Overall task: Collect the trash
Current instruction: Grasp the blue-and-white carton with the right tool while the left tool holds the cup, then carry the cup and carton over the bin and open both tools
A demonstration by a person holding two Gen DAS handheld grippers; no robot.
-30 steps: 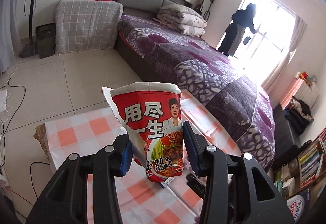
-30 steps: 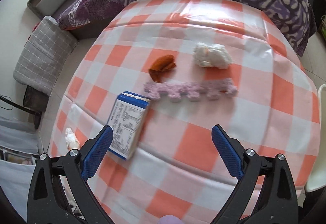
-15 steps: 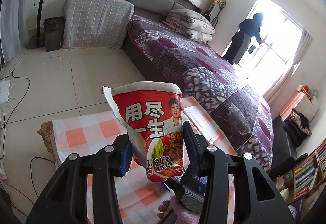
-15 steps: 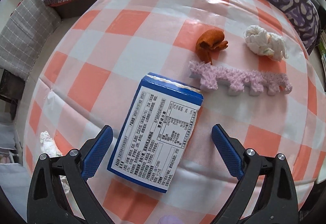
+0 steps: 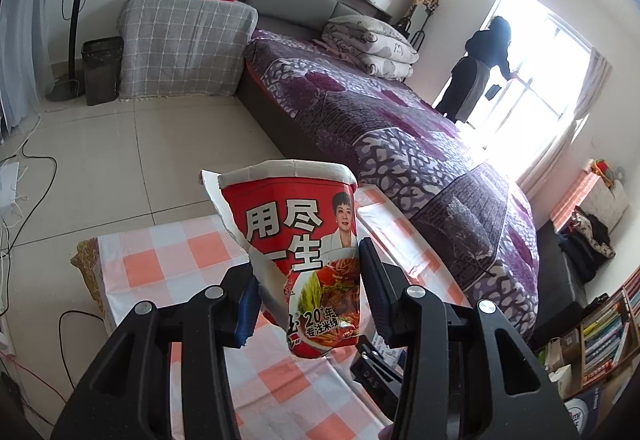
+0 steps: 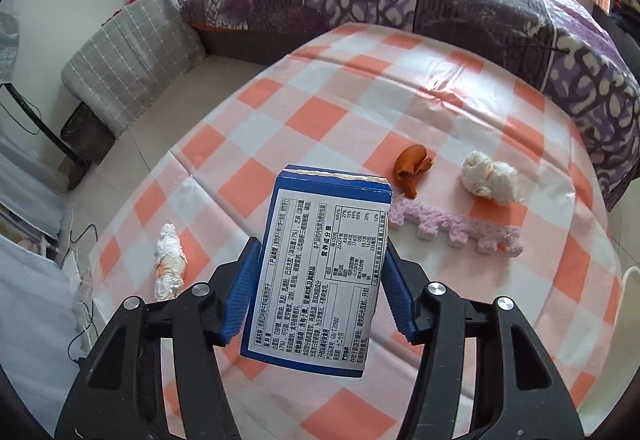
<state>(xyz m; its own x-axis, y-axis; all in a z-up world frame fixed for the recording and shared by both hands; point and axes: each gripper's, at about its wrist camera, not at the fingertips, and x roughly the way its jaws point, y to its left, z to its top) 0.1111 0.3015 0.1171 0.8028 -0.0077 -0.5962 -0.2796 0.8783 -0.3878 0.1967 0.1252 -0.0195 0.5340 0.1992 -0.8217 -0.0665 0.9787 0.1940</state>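
On the checked tablecloth (image 6: 320, 112) lie two tissue wads, one peel (image 6: 412, 169), one foam strip (image 6: 456, 228). Your right gripper (image 6: 318, 294) clamps a blue box (image 6: 320, 280); your left gripper (image 5: 310, 298) clamps a torn red noodle cup (image 5: 298, 240).

Blue box (image 6: 320, 276) hides pt of purple foam strip (image 6: 456, 228); box print too small to read.

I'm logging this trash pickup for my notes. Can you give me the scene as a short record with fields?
left tongs: shut on red torn paper noodle cup
right tongs: shut on blue rectangular cardboard box
left on checked tablecloth: orange peel, white crumpled tissue ball, lilac foam strip, rolled white tissue
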